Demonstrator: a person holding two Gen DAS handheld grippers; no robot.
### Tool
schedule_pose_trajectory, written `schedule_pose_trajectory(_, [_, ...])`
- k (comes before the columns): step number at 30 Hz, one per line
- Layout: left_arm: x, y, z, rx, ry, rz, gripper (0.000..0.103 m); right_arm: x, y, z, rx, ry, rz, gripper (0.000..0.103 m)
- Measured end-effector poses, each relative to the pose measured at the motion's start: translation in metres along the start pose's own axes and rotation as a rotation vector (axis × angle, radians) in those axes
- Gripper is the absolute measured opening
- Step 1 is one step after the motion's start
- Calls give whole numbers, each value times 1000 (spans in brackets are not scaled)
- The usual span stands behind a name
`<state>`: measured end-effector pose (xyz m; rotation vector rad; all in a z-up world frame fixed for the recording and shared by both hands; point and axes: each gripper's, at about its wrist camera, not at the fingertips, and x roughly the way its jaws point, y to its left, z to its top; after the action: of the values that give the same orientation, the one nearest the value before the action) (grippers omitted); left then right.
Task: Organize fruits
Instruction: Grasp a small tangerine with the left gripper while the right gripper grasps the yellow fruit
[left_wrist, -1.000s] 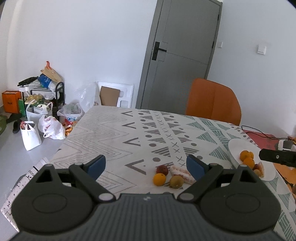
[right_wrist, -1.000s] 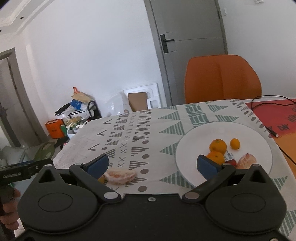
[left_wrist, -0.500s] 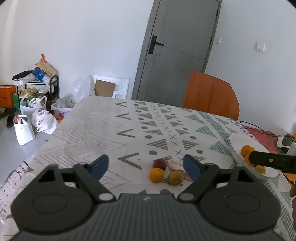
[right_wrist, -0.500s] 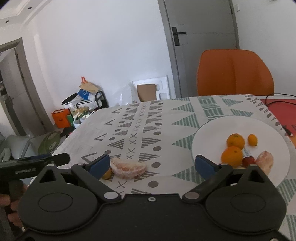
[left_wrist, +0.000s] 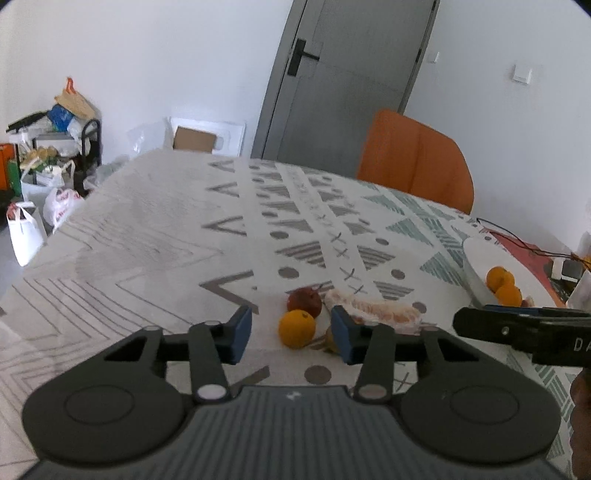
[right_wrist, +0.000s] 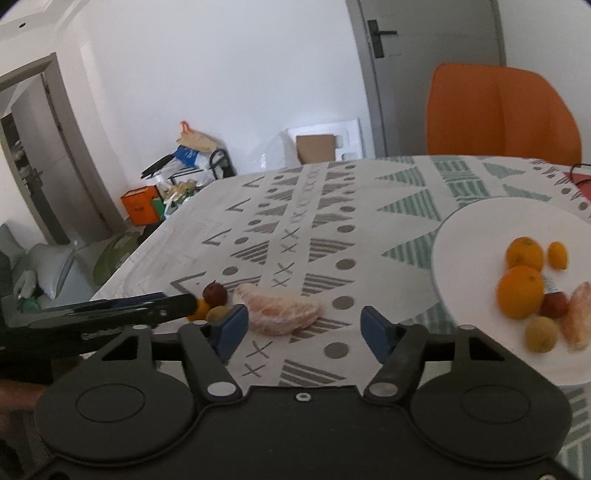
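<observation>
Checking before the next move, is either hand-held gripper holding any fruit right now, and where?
Nothing is held. The left hand-held gripper is closing around the orange; the right hand-held gripper is closing near the peeled segment, untouched.

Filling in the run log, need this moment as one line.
left gripper: closing, orange between pads, ungripped | right gripper: closing, near pomelo segment | plate: holds fruit

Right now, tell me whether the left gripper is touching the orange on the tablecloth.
Apart. The left wrist view shows cloth between the closing left gripper pads and the orange.
</observation>
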<state>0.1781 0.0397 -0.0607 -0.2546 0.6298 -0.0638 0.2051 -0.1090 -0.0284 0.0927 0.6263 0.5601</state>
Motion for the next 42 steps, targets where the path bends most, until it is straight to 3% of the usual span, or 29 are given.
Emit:
schedule_pose_trajectory(4, [8, 10, -2, -54, 19, -8, 21, 15, 11, -3, -15, 42, 33, 56])
schedule_pose_trajectory(9, [-6, 23, 1, -73, -1, -2, 21, 32, 28, -6, -43, 82, 67, 49])
schedule_pose_trajectory(21, [-29, 53, 1, -132, -32, 59, 21, 53, 58, -5, -97, 108, 106, 45])
schedule_pose_trajectory(23, [-31, 54, 1, -136, -35, 59, 21, 56, 61, -6, -114, 107, 108, 25])
schedule_pose_trajectory(31, [-43, 43, 7, -111, -65, 42, 21, 36, 62, -2, -108, 67, 105, 25])
schedule_pose_trajectory(42, [-50, 6, 13, -35, -87, 3, 21, -5, 25, 7, -39, -38, 50, 25])
